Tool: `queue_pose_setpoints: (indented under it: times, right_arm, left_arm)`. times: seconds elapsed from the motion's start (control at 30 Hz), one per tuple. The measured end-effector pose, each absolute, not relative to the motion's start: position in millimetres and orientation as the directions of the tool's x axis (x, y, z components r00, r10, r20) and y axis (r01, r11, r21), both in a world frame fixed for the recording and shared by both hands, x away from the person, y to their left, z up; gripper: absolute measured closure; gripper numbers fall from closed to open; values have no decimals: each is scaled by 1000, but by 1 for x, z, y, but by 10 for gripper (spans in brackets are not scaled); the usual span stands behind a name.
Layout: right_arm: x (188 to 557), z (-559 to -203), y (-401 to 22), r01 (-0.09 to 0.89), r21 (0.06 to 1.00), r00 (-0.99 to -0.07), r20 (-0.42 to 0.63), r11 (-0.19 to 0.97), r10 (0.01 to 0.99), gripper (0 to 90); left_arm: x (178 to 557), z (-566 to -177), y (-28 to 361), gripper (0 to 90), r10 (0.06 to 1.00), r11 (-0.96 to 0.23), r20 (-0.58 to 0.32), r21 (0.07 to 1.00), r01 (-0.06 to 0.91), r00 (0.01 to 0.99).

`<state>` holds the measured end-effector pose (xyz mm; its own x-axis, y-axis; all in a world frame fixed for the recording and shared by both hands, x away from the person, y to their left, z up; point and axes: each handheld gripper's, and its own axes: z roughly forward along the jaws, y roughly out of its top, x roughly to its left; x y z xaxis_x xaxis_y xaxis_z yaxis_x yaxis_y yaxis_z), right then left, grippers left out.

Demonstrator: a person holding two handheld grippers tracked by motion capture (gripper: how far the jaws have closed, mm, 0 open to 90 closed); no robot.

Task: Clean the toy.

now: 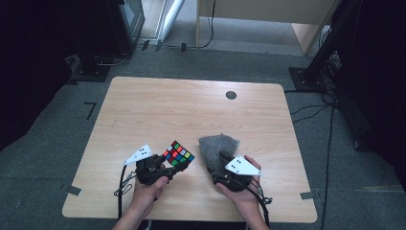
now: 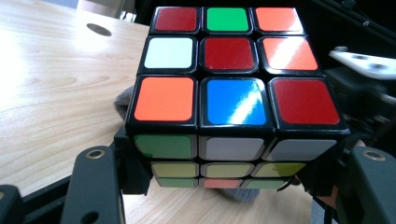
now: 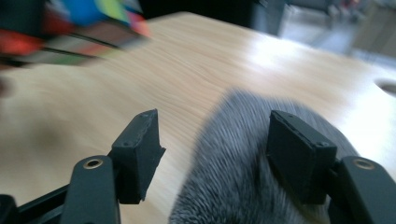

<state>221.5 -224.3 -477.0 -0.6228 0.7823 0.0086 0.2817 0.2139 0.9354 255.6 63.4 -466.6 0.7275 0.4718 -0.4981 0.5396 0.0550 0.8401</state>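
A scrambled Rubik's cube [image 1: 178,154] is held just above the wooden table [image 1: 191,110], left of the middle near the front. My left gripper [image 1: 174,165] is shut on it. In the left gripper view the cube [image 2: 233,93] sits between the two black jaws, which clamp its lower sides. A grey fuzzy cloth [image 1: 218,146] lies on the table to the cube's right. My right gripper [image 1: 225,158] stands open at the cloth's near edge. In the right gripper view the cloth [image 3: 233,186] lies between and under the spread jaws, and the cube [image 3: 70,23] shows blurred at the upper left.
A dark round grommet [image 1: 231,95] sits in the tabletop at the far right. Bare wood stretches across the back half of the table. Black equipment stands [image 1: 330,52] and cables ring the table on the grey carpet.
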Motion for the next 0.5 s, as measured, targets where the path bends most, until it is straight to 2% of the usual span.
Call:
queue_pose_setpoints:
  times: [0.2, 0.37, 0.5]
  right_arm:
    - [207, -475, -199, 173, 953, -716, -52, 249, 696, 300]
    - [199, -472, -188, 119, 959, -721, -95, 257, 686, 280]
    - [198, -473, -185, 111, 956, -724, -109, 271, 681, 256]
  left_arm:
    - [255, -464, 62, 343, 461, 61, -516, 830, 554, 722]
    - [253, -463, 54, 343, 471, 38, -526, 814, 580, 708]
    - [250, -462, 47, 343, 462, 22, -537, 802, 597, 705]
